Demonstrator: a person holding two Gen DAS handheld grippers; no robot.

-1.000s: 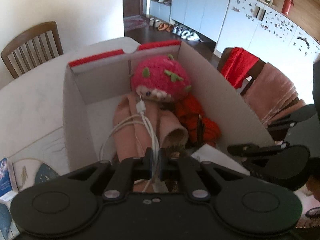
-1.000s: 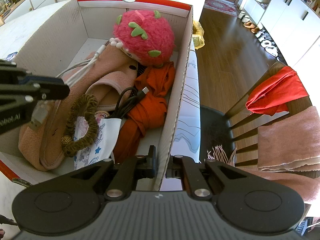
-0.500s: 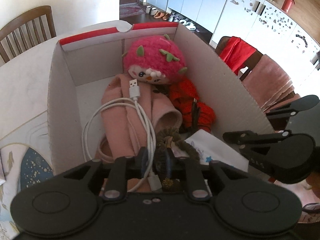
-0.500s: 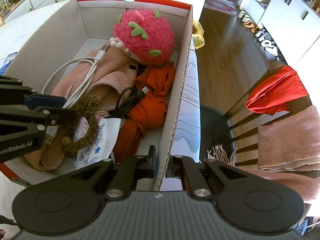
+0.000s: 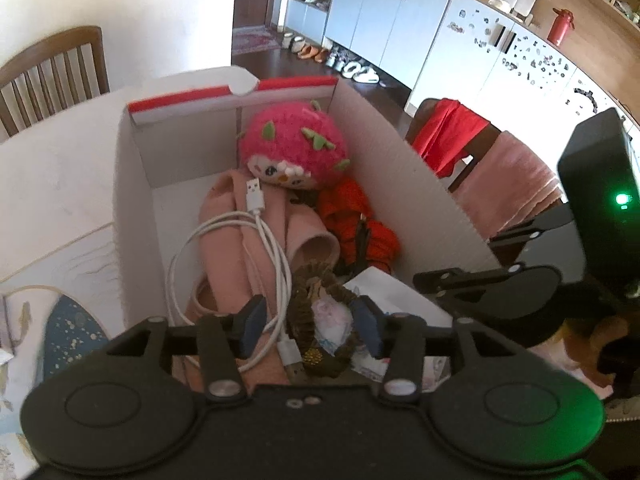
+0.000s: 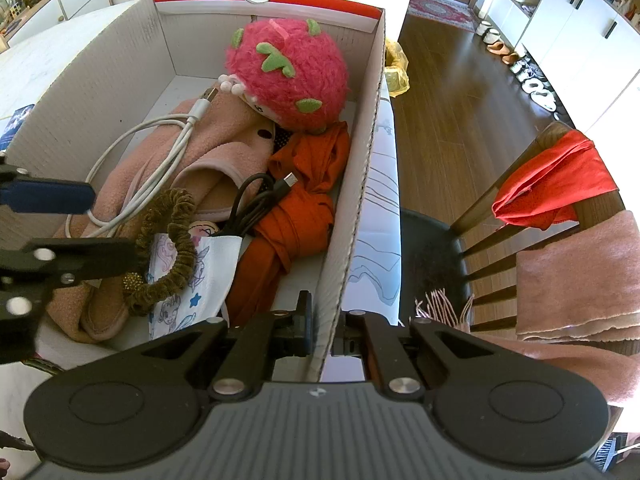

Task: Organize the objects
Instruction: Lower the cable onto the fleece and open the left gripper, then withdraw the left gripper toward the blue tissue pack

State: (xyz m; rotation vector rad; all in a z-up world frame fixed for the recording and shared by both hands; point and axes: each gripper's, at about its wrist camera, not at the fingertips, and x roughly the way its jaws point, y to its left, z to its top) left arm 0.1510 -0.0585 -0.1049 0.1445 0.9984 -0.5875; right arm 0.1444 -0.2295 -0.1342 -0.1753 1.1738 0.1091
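We note the left tool [image 5: 306, 322] opening, pads clear of the white coiled USB cable [image 5: 256, 236], now loose on the pink fleece slipper [image 5: 224, 248] inside the white cardboard box [image 6: 356, 184]. Deposit looks complete. Right tool [image 6: 322, 326] clamps the box's right wall.

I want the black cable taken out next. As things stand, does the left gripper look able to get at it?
Probably yes. The left gripper, jaws opening with nothing pressed between them, hangs over the box. The black cable lies uncovered on the orange cloth, just past the brown scrunchie.
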